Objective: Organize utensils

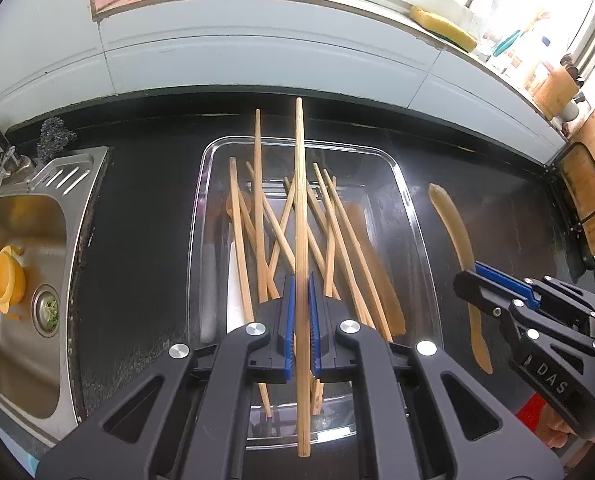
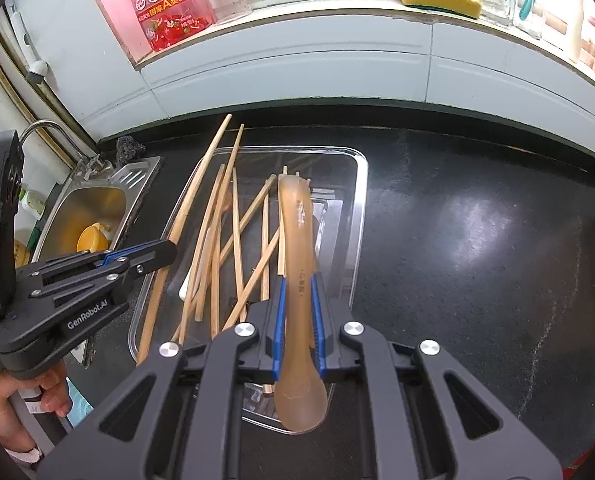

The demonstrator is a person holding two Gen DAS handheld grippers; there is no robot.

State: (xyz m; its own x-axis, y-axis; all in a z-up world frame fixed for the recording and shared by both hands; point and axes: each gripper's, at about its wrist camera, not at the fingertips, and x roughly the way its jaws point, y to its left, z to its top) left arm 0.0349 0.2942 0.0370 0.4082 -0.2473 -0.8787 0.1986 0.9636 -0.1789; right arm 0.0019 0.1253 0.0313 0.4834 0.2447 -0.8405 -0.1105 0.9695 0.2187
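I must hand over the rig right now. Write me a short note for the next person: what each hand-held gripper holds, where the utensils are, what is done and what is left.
Left hand-held gripper: shut on one long chopstick, held above the clear tray.
Right hand-held gripper: shut on the brown spoon, bowl end toward the camera, over the tray's right edge.
Utensils: the other chopsticks lie crossed and loose in the tray, with a white utensil among them. The tray sits on the black counter, right of the sink.
Done: one chopstick and the spoon are picked up.
Left: place both, then sort the remaining pile.
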